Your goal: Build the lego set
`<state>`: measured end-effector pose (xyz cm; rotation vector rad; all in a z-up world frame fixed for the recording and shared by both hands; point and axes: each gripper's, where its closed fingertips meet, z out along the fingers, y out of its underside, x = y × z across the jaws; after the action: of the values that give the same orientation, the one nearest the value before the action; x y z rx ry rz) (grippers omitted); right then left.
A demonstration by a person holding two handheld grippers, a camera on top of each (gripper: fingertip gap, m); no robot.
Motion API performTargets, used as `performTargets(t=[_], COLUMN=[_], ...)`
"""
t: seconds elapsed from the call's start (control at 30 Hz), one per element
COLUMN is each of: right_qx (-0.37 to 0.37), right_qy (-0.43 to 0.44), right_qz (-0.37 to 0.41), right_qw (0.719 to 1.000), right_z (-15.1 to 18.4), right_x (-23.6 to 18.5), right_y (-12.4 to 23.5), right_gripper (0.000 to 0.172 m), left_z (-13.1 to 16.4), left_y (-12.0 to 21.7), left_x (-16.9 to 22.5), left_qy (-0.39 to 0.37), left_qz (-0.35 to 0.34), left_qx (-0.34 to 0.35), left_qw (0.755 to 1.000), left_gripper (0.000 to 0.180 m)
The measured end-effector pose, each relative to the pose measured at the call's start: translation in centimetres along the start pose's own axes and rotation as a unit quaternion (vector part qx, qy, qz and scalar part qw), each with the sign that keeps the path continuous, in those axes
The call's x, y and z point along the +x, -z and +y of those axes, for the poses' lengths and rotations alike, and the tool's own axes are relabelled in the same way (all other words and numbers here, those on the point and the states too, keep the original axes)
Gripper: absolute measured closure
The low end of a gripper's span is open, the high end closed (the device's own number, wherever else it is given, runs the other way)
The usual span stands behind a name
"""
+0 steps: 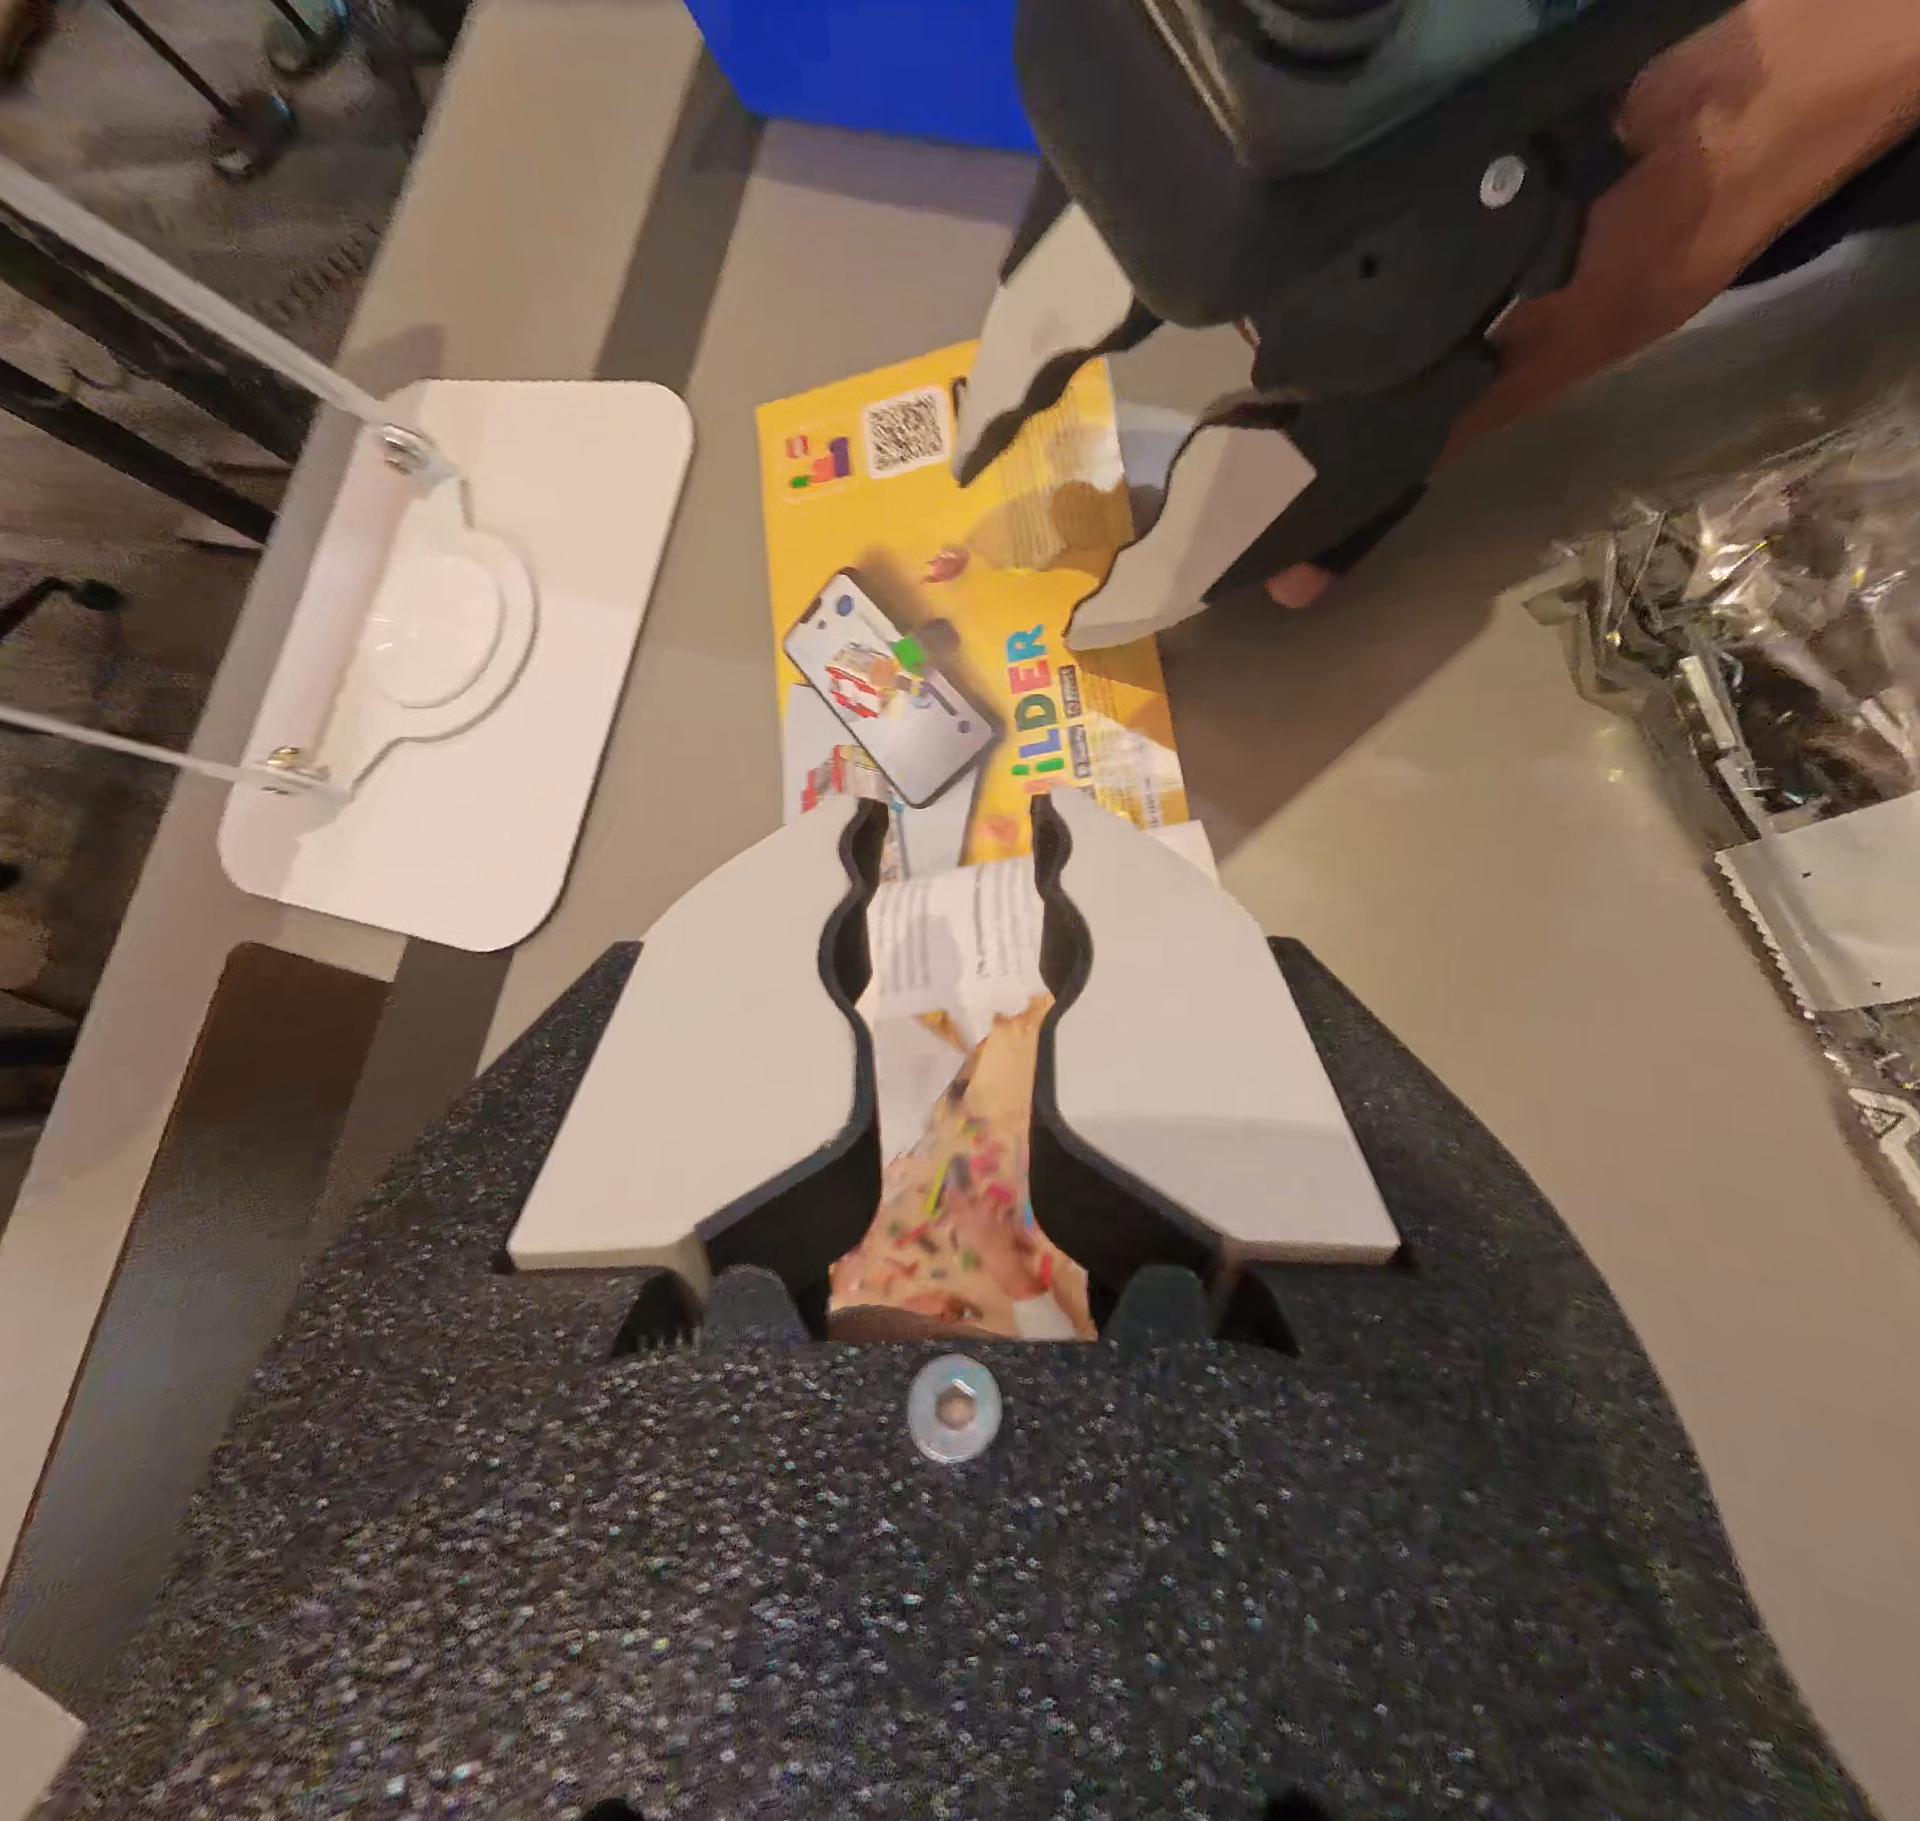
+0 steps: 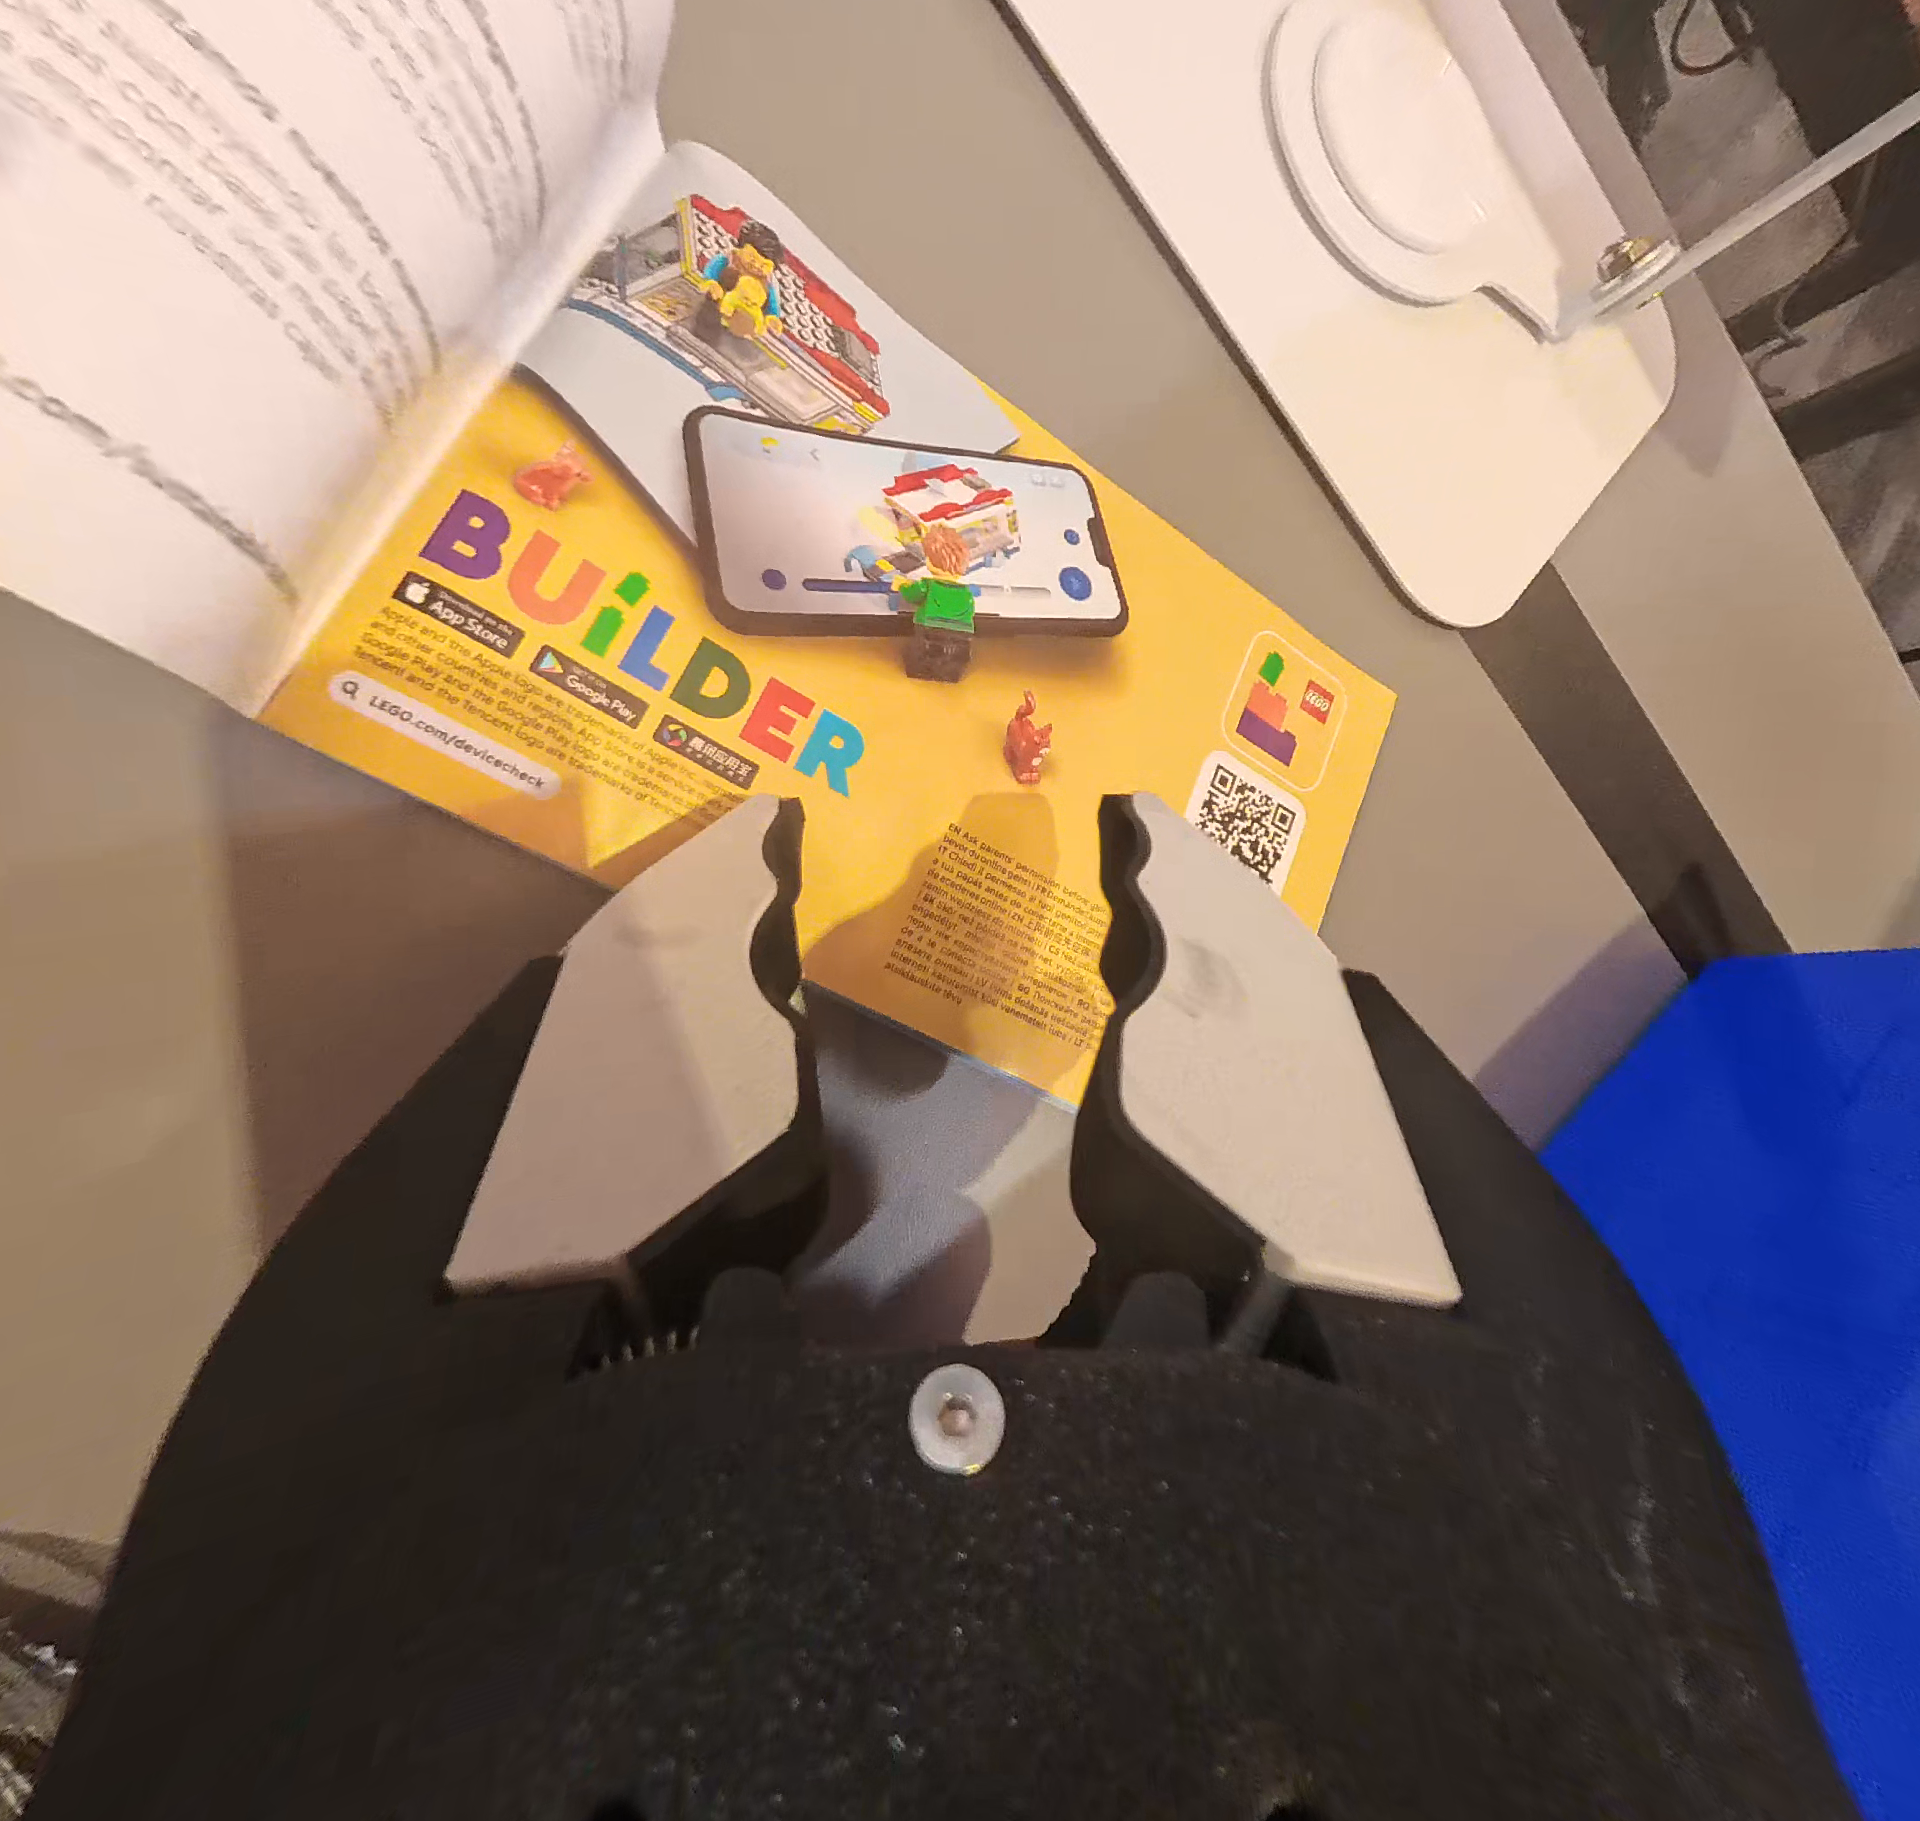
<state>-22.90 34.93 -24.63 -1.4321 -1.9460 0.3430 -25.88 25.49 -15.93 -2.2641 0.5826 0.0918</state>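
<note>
An open booklet with a glossy yellow printed page [image 2: 914, 732] lies flat on the grey tabletop [image 2: 883, 213], and both of your claws are over it. Your right claw [image 2: 940, 815] hangs above the near edge of that yellow page with its fingers spread wide and nothing between them; the page's square code patch sits just right of its right fingertip. A white page of printed text [image 2: 260, 161] stands lifted and blurred, up and to the left of this claw.

Your left claw [image 1: 956, 815] is partly spread. The white text page and a colourful picture page show through its gap, and neither pad is seen pressing on paper. The yellow page runs ahead of its tips, where the right claw [image 1: 1023, 545] points down at it.

Left of the left claw lies a white rounded plate with a clear plastic bracket [image 1: 457, 649]. A blue block [image 1: 862, 15] stands beyond the booklet, and crinkled clear plastic bags [image 1: 1766, 649] lie to the right.
</note>
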Motion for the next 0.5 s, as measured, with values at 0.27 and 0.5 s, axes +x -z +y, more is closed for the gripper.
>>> performTargets(t=[0.27,0.5], right_qx=[0.057,0.064], right_qy=[-0.041,-0.062], right_qz=[-0.003,-0.030], right_qw=[0.998,0.996], right_z=[-1.3,1.1], right_x=[-0.1,-1.5], right_y=[2.6,4.0], right_gripper=[0.109,0.107], left_z=[1.7,6.8], left_y=[-4.1,-3.8], left_x=[4.2,4.0], left_qy=[-0.073,-0.029], left_qz=[0.037,0.050], left_qx=[-0.118,-0.225], left_qw=[0.990,0.973], left_gripper=[0.143,0.143])
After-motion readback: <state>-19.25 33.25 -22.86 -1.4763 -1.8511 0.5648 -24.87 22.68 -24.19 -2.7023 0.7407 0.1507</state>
